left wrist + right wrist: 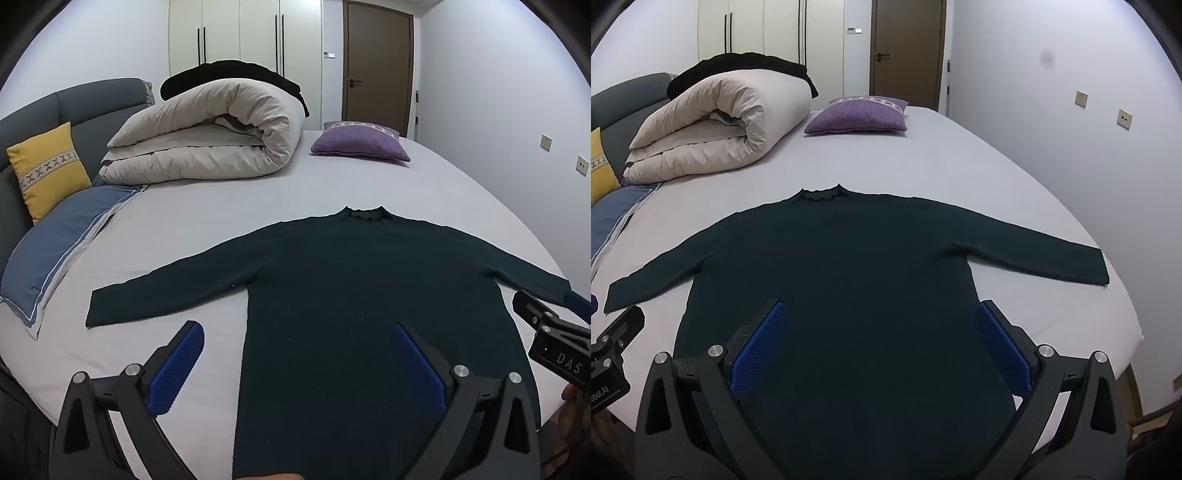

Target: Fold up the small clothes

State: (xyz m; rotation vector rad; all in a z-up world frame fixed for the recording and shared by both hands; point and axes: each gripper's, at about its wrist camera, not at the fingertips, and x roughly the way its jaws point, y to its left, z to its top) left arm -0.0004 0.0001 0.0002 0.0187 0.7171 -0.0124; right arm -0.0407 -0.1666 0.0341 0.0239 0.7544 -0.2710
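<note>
On a wide bed with a pale grey sheet (pixel 923 155), a dark green long-sleeved knit sweater with a frilled collar (pixel 842 266) is lying flat, face up or face down I cannot tell, collar pointing away from me and both sleeves spread out to the sides. I am holding my left hand-held gripper (pixel 297 363) over the sweater's lower left edge, so that one blue pad (pixel 177 369) is hanging above bare sheet and the other above the knit; its jaws are standing fully apart with nothing between them. I am holding my right hand-held gripper (pixel 879 347) over the lower body of the sweater, its jaws likewise spread wide and gripping nothing. Both are pointing down at the garment from the near edge of the bed.

Judging by how things lie, the folding is not yet begun: no sleeve is turned in, the hem is not brought up, and the cloth is showing no crease. What appears done is only the laying out. Everything else is left, most likely the sleeves first and then the body.

Well beyond the collar, a rolled cream duvet (pixel 207 136) is sitting near the dark grey headboard, with a purple square cushion (pixel 360 142) beside it. A yellow cushion with a stitched band (pixel 48 170) and a blue pillow (pixel 62 247) are resting at the left side, all well apart from the sweater.
</note>
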